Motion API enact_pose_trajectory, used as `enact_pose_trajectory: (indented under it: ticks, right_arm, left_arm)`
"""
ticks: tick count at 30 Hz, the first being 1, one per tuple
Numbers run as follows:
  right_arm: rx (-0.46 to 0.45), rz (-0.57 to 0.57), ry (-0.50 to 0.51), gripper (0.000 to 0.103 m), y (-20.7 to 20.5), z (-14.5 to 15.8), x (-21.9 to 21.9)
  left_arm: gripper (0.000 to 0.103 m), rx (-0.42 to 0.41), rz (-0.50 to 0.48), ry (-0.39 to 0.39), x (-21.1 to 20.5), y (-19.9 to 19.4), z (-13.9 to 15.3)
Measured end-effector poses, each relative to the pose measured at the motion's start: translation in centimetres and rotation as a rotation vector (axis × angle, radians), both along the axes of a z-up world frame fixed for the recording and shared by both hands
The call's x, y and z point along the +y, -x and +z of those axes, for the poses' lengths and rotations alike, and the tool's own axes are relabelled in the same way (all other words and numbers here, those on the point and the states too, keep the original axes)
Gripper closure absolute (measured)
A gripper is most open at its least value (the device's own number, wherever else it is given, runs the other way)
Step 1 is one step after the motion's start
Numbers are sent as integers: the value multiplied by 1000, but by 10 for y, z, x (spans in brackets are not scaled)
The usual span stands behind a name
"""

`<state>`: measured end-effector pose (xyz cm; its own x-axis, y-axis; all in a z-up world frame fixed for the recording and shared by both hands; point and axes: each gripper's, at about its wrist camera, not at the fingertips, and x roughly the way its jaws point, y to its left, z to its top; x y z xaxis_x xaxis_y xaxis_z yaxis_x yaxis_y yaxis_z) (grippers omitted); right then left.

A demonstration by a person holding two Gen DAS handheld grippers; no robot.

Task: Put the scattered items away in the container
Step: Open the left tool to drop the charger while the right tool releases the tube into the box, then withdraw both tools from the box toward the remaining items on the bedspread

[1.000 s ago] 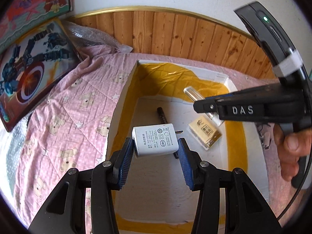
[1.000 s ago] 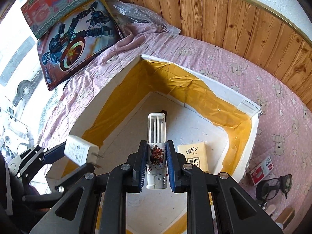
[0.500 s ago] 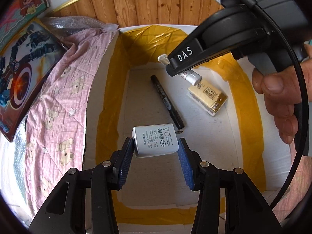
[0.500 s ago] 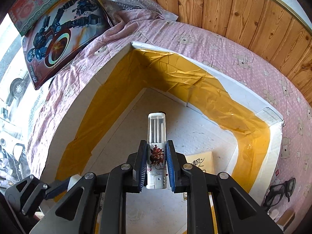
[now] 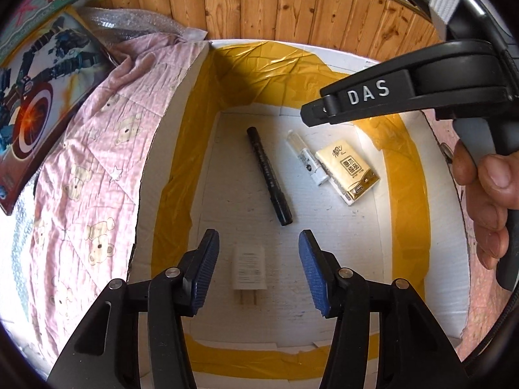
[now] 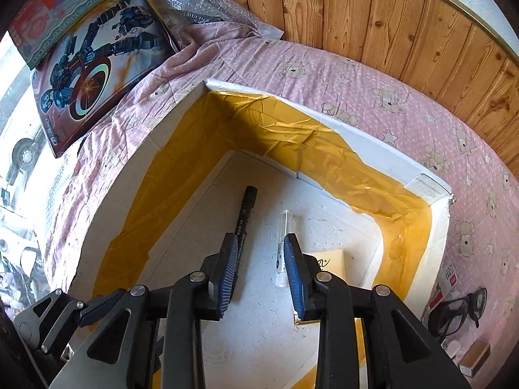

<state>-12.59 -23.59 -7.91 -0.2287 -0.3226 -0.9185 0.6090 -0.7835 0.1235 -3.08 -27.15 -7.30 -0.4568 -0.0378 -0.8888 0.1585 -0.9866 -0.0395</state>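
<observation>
Both grippers, left gripper [image 5: 256, 269] & right gripper [image 6: 261, 272], spread wide w/ nothing held, above white box [image 5: 431, 259] where charger [image 5: 249, 267] at bottom centre and tube [image 5: 306, 157] at centre lie flat, apparently just dropped in.

We see a white foam-like container [image 5: 431, 259] with a rough, pitted floor, its walls lined with glossy, wrinkled yellow tape [image 5: 269, 74]. In it lie a matt white plastic charger block [image 5: 249, 272], a black plastic marker pen [image 5: 269, 175] with a slight sheen, a clear plastic tube [image 6: 283, 246] and a shiny film-wrapped yellow tissue pack [image 5: 348, 170]. Both grippers are matt black plastic with silvery metal screws; the finger pads [image 5: 207, 269] look like blue ribbed rubber. Around the box lies soft, crumpled pink cloth with bear prints [image 6: 356, 87], beside varnished wooden panelling [image 6: 373, 16], glossy printed toy boxes [image 6: 94, 64] and bubble wrap [image 6: 201, 6].
</observation>
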Motion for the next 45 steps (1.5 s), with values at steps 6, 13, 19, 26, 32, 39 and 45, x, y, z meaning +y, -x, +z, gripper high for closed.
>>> enact_pose_trajectory:
  ticks: [6,13,19,26,32,39,45]
  right_arm:
    - [-6,7,10,70,-8,8,12]
    - [-12,44,38,70,-26,20,23]
    - [-9,79,71,70,-46,33,34]
    - [4,94,153,70,-65,56,55]
    - [18,122,239,69,-90,74,78]
    - [42,153,343,69,-115,92,111]
    - [43,147,414,69,-125,98,138]
  left_arm:
    - [49,8,25,-7,-1,-5,6]
    - [49,32,15,-6,6,-15,19]
    - [49,55,27,5,9,-23,30]
    - [49,104,22,-12,18,-36,47]
    - [49,135,5,-26,29,-40,57]
    - [49,194,27,4,36,-44,70]
    - [49,229,46,-45,32,-50,77]
